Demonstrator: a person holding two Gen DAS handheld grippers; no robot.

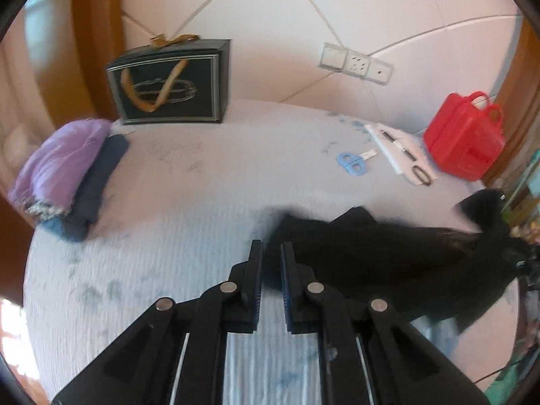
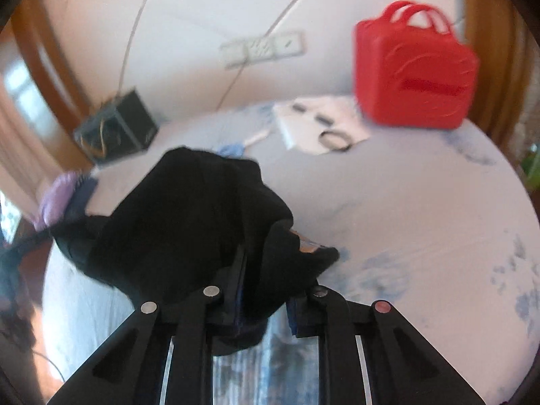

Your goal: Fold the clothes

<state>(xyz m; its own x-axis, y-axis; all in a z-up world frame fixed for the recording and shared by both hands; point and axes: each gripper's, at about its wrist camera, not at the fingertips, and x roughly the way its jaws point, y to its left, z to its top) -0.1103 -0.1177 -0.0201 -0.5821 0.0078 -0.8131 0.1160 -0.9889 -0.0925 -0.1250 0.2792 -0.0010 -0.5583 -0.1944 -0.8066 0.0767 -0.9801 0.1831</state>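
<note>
A black garment (image 1: 388, 263) lies stretched across the right half of the pale blue-white table cover (image 1: 189, 202). My left gripper (image 1: 271, 253) sits at the garment's left corner with its jaws a narrow gap apart; black cloth shows in the gap. In the right wrist view the same black garment (image 2: 189, 222) is bunched over my right gripper (image 2: 270, 270), covering its fingertips; cloth hangs between the jaws. A stack of folded clothes, purple (image 1: 60, 165) on dark blue, lies at the table's left edge.
A black gift box (image 1: 168, 84) with a gold ribbon stands at the back left. A red plastic case (image 1: 465, 138) stands at the back right beside white papers with pens (image 1: 401, 152). A small blue item (image 1: 351, 163) lies near them.
</note>
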